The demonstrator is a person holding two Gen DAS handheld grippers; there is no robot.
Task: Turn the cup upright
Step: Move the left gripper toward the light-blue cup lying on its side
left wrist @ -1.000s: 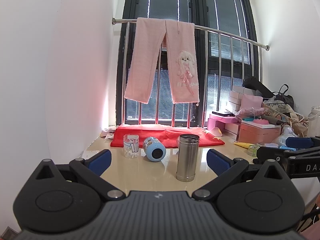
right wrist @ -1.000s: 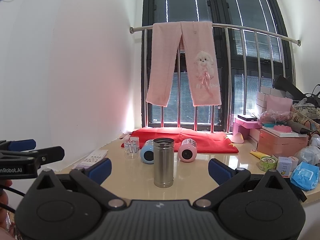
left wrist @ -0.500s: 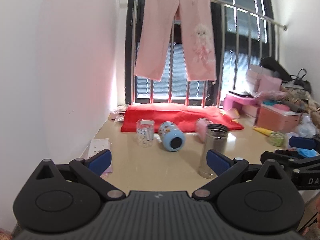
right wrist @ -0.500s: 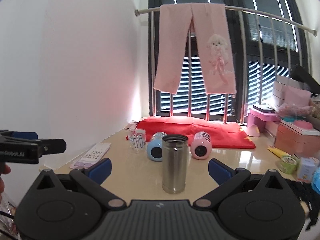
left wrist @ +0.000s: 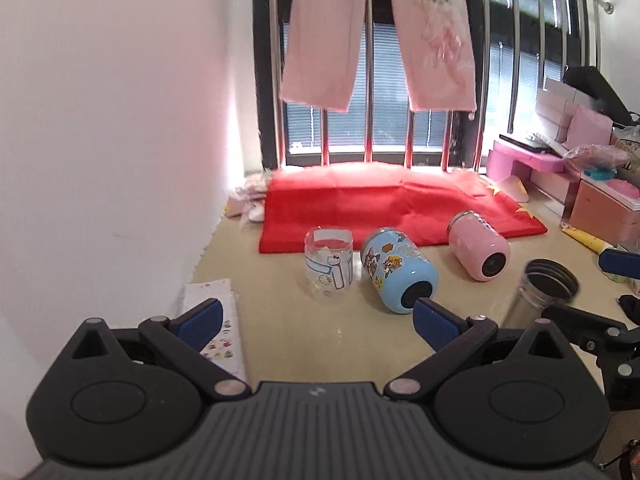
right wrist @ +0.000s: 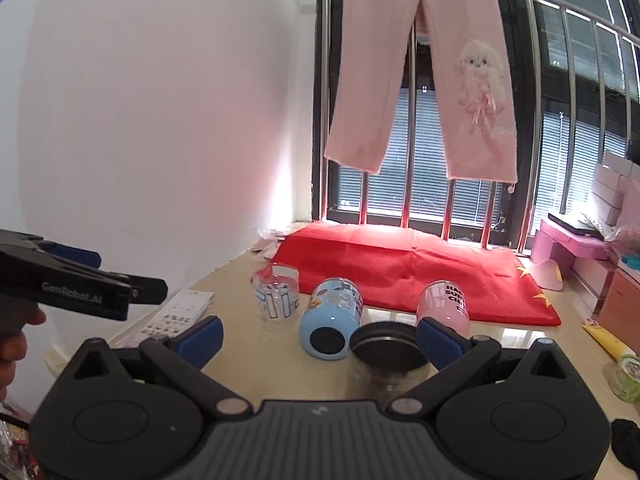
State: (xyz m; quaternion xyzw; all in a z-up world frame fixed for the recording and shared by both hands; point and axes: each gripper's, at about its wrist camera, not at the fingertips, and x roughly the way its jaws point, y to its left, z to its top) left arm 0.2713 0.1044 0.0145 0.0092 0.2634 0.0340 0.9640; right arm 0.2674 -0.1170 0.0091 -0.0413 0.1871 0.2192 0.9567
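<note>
A blue sticker-covered cup (left wrist: 398, 270) lies on its side on the beige table (left wrist: 304, 332), base toward me; it also shows in the right wrist view (right wrist: 332, 322). A pink cup (left wrist: 478, 246) lies on its side to its right, also in the right wrist view (right wrist: 444, 306). A steel cup (left wrist: 540, 290) stands upright, open end up, seen from above in the right wrist view (right wrist: 388, 354). A clear glass (left wrist: 329, 264) stands upright at the left. My left gripper (left wrist: 318, 318) is open and empty, short of the blue cup. My right gripper (right wrist: 318, 338) is open, above the steel cup.
A red cloth (left wrist: 384, 206) lies at the back by the window bars. Pink trousers (right wrist: 420, 68) hang from the rail. A sticker sheet (left wrist: 216, 326) lies at the left by the white wall. Pink boxes (left wrist: 560, 168) and clutter fill the right side.
Both grippers have risen and tilted down toward the table, moving closer to the cups. The steel cup now shows from above. Both stay open.
</note>
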